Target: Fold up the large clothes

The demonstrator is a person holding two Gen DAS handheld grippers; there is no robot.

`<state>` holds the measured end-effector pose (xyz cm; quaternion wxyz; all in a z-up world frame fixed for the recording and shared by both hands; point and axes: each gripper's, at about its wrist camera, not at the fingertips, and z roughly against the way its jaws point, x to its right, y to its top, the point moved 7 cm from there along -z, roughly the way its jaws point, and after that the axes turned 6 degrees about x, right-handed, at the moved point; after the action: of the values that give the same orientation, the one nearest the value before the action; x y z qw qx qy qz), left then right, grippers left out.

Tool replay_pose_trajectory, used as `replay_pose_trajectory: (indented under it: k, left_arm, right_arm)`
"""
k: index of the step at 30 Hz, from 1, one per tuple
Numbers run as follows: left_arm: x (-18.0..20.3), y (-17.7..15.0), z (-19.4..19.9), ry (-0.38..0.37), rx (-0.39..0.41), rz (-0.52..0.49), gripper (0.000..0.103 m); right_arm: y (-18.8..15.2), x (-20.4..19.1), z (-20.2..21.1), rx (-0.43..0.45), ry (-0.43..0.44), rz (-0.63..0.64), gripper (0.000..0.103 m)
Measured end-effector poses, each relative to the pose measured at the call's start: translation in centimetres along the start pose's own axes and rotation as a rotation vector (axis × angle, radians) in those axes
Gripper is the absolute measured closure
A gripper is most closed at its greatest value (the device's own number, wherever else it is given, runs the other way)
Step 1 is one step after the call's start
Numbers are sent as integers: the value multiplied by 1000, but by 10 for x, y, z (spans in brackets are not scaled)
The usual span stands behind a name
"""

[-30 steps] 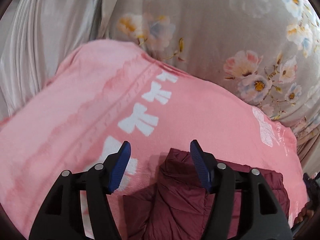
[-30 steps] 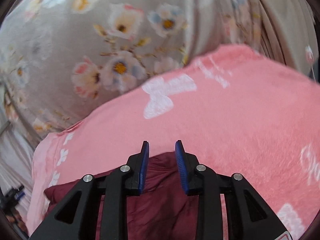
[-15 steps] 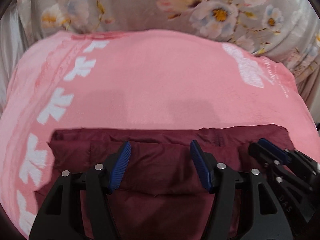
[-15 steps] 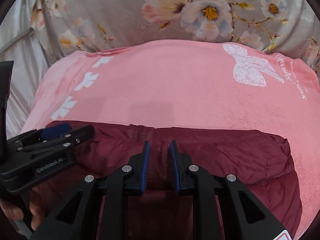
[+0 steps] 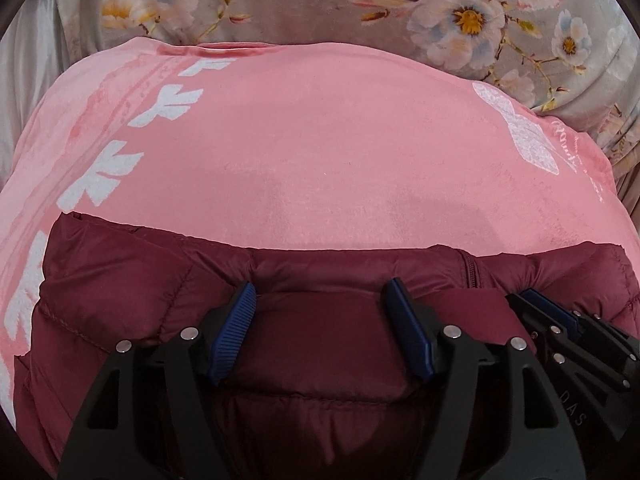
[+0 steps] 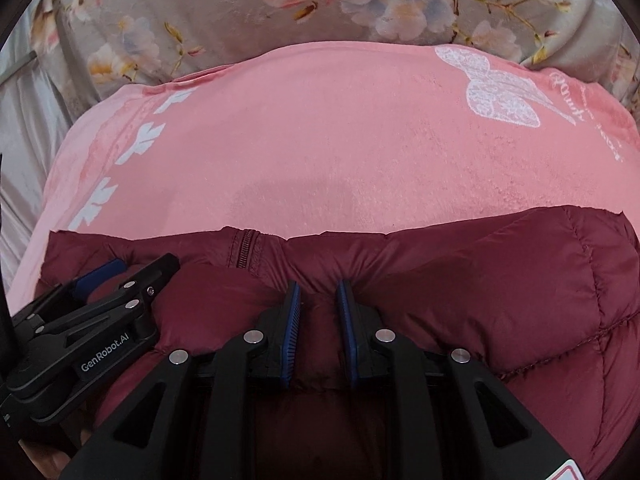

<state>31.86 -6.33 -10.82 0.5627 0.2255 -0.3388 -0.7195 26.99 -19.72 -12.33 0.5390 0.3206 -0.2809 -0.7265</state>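
Left wrist view: looks forward and down along the left tongs [image 5: 322, 328], set close over the maroon jacket [image 5: 120, 280], facing the pink blanket [image 5: 320, 152] and floral cover [image 5: 280, 4] beyond. Right wrist view: same heading, equally close, mounted behind the right tongs [image 6: 318, 330], a little further right. Shared ground — jacket's far edge and zipper [image 6: 244, 250], the blanket's white bow [image 6: 492, 92]; each view catches the other tongs at its inner margin.
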Motion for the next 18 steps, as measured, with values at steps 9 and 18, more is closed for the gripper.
replay_pose_trajectory:
  k: [9,18]
  left_arm:
    - [5,-1,-3,53,4,-48,35]
    - [6,-1,-5,77,3,-63,35]
  right_arm:
    - [0,1,0,13,-13,13,86]
    - [2,2,-2,15,-4,-1,85]
